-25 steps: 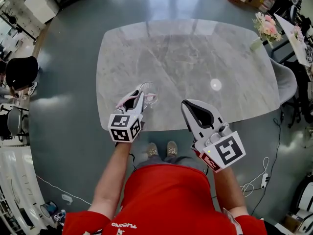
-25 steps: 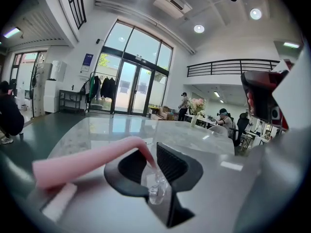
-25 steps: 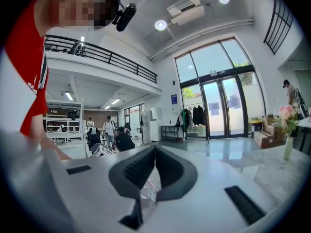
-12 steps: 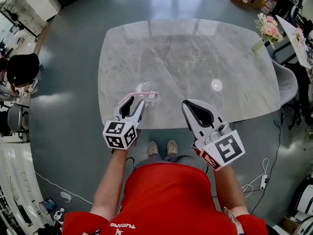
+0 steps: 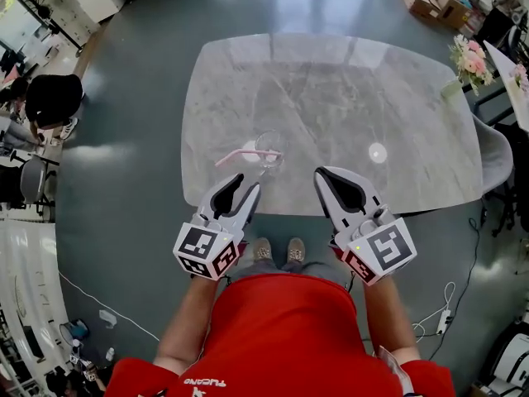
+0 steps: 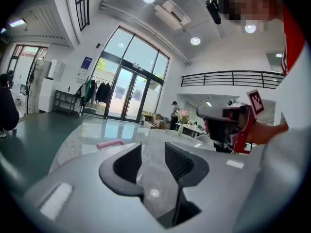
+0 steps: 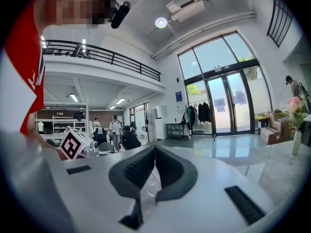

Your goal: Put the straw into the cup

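A clear glass cup (image 5: 269, 149) stands near the front edge of the grey marble table (image 5: 331, 81). A pink straw (image 5: 238, 156) rests in it and leans out over the rim to the left. My left gripper (image 5: 245, 185) hangs just in front of the cup, off the table edge, open with nothing between its fingers. In the left gripper view the straw (image 6: 111, 143) shows beyond the spread jaws of the left gripper (image 6: 153, 147). My right gripper (image 5: 324, 173) is at the table edge right of the cup, jaws together and empty; the right gripper (image 7: 154, 148) has its tips touching.
A vase of pink flowers (image 5: 465, 59) stands at the table's far right corner, next to a grey chair (image 5: 489, 147). A bright lamp reflection (image 5: 378, 152) lies on the tabletop. In the left gripper view my right gripper (image 6: 228, 125) shows at right. People stand off to the left.
My left gripper has let go of the straw, opened, and drawn back and up from the cup toward me. The straw stays in the cup. The right gripper has kept still.
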